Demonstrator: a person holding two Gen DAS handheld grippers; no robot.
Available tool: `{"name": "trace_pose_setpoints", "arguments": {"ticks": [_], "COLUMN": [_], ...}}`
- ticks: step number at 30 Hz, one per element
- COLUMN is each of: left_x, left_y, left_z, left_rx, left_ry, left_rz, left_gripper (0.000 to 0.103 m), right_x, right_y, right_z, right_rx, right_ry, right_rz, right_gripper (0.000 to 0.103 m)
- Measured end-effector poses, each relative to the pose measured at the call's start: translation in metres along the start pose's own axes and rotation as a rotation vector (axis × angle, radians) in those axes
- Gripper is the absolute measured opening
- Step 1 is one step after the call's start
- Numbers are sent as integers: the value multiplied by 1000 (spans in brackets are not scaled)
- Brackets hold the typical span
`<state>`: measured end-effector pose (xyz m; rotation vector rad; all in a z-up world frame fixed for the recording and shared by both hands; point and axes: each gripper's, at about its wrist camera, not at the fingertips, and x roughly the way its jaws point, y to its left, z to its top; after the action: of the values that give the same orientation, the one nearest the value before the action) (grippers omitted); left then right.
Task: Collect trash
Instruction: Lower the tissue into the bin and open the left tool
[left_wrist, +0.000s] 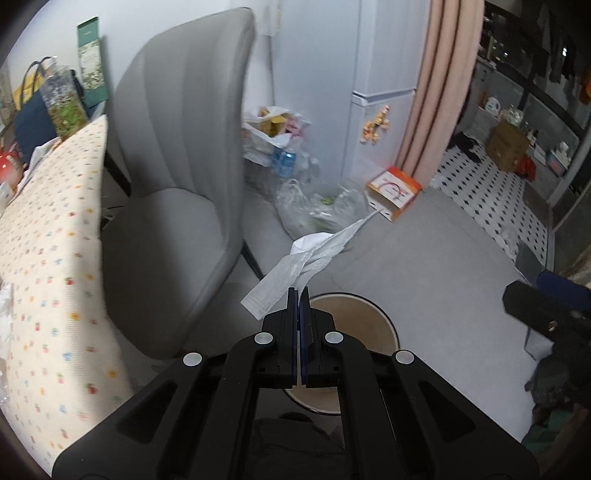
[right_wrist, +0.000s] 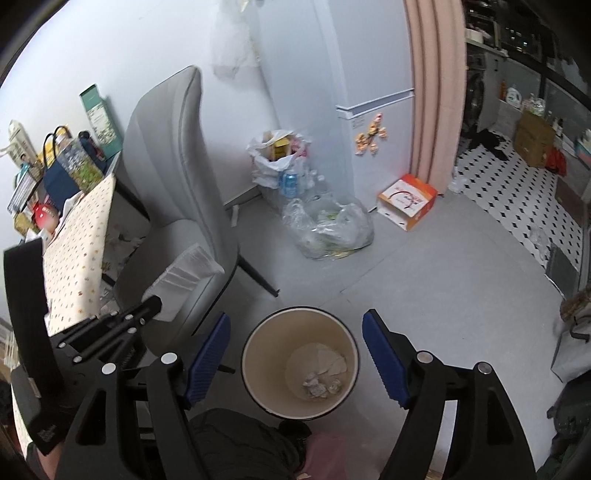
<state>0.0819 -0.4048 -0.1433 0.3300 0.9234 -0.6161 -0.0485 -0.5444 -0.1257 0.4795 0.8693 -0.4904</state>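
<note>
Starting on the left, there's the table with the dotted tablecloth (left_wrist: 55, 236), cluttered at its far end, and right next to it the grey chair (left_wrist: 177, 166). Our left gripper (left_wrist: 299, 295) has its fingers pressed together on a crumpled white paper (left_wrist: 314, 254), looks like a long receipt or tissue strip, and it's held up in the air just above the bin (right_wrist: 299, 363).

That paper is super light and floppy, so it flaps around and probably won't drop straight; pinching it at one end like we do now seems fine, nothing to break. We'd guess it needs to be let go right over the opening or it'll drift onto the floor.

The bin sits on the plain grey floor (right_wrist: 424, 280) with a few paper scraps already at the bottom. Our right gripper (right_wrist: 295, 356) hangs over it with fingers spread wide, holding nothing.

Further right: a clear plastic bag (right_wrist: 328, 229) of rubbish, a white fridge (right_wrist: 373, 110), an orange box (right_wrist: 406, 201), a pink curtain (right_wrist: 436, 92), then checkered tile.
</note>
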Motion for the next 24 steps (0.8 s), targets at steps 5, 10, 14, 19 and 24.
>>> {"name": "trace_pose_setpoints", "arguments": {"ticks": [5,10,14,19,24], "left_x": [7,18,22,24,24], "left_y": [-18,-24,-26,-30,-29], "left_z": [-1,-5,-9,-10,-10], "left_rx": [28,15,14,12,0], "left_ry": [21,81,102,116,119], "left_rz": [-40,-98,-110,-131,-160], "left_gripper": [2,2,2,3,12], "right_x": [-6,-8,-9,-9,-9], "right_y": [-19,-30,-32,-33,-32], "right_z": [-2,-3,-4,-6,-5], "right_rx": [34,52,53,56,57], "right_ry": [-8,-14,-18,-15,-16], "right_rz": [-31,-44,-43,-43,-43], "right_gripper": [73,73,73,73,73]}}
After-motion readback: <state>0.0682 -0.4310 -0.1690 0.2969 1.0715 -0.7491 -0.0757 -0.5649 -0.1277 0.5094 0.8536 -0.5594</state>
